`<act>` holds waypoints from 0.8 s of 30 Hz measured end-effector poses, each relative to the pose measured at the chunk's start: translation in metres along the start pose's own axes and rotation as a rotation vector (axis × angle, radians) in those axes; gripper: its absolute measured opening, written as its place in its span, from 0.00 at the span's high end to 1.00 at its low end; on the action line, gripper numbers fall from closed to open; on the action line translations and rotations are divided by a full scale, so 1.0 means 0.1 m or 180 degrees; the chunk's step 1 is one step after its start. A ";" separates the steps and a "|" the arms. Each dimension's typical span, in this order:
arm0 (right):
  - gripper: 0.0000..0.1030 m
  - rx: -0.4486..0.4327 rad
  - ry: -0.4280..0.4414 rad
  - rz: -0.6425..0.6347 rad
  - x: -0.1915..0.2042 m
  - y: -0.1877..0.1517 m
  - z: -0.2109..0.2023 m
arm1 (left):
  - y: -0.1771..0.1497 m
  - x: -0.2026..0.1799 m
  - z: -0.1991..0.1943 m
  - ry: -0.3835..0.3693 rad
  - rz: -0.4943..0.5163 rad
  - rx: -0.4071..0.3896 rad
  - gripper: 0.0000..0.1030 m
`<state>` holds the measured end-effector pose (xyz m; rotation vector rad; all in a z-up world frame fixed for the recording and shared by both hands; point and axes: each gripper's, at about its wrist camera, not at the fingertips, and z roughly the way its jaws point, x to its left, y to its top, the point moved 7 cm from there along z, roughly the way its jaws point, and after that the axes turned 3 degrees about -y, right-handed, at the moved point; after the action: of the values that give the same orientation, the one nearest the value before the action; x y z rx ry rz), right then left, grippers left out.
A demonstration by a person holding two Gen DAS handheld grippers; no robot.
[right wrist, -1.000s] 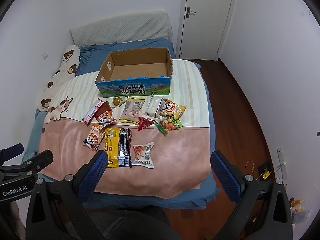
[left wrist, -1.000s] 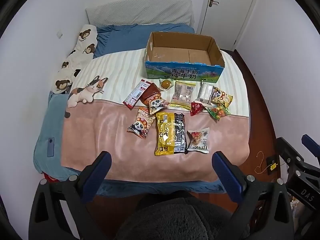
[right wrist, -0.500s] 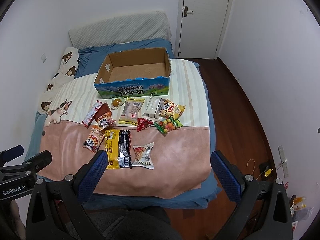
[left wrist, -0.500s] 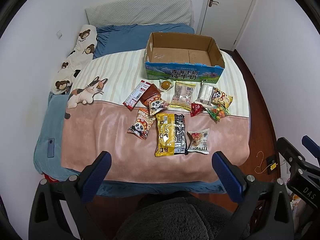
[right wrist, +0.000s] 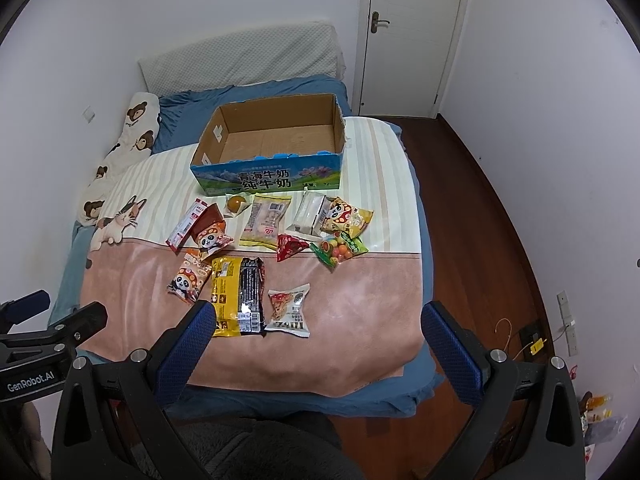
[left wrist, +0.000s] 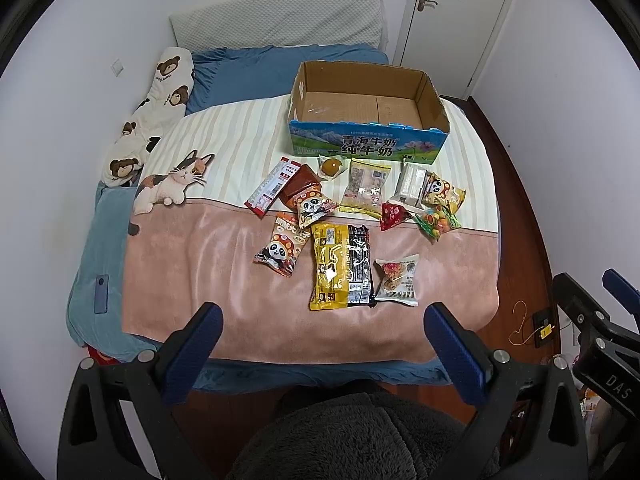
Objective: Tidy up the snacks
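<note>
1. Your snacks lie scattered on the bed's blanket (left wrist: 192, 272), in a loose cluster in front of the cardboard box (left wrist: 366, 146), none of them inside it.
2. Nearest you sits the yellow-and-black packet (left wrist: 340, 266), with a small white pouch (left wrist: 397, 280) just beside it on its right and a panda packet (left wrist: 282, 250) on its left.
3. Farther back, a second panda packet (left wrist: 314, 208) overlaps a brown packet (left wrist: 298, 182), and a red-and-white stick pack (left wrist: 273, 186) lies along their left.
4. Close to the box front you have a round orange snack in clear wrap (left wrist: 331, 167), a pale clear-wrapped packet (left wrist: 366, 188), a white wrapped bar (left wrist: 412, 182), a yellow panda packet (left wrist: 446, 196), a small red packet (left wrist: 392, 216) and a green candy bag (left wrist: 438, 220).
5. The box stands open-topped on the striped part of the blanket, its cardboard floor bare.
6. Your left gripper (left wrist: 320, 344) hangs at the foot of the bed, jaws spread wide, holding nothing.
7. Your right gripper (right wrist: 316, 340) hangs likewise, jaws wide apart and holding nothing; its left finger (right wrist: 188, 344) overlaps the yellow-and-black packet's near corner in that view.
8. Beyond the bed, a white door (right wrist: 412, 36) is closed.
</note>
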<state>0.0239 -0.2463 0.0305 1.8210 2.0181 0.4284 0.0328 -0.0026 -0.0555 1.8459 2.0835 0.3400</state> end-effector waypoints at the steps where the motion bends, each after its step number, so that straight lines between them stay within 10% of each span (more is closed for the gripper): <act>1: 0.00 0.0002 0.0001 0.0000 0.00 0.00 0.00 | -0.01 0.00 0.02 -0.0004 -0.0002 0.0003 0.00; 24: 0.00 -0.0025 0.0022 -0.0029 0.06 0.00 -0.03 | 0.00 0.01 0.02 -0.0046 -0.0013 -0.0022 0.00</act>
<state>0.0219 -0.2407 0.0324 1.8073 2.0257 0.4401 0.0335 -0.0022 -0.0575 1.8346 2.0738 0.3314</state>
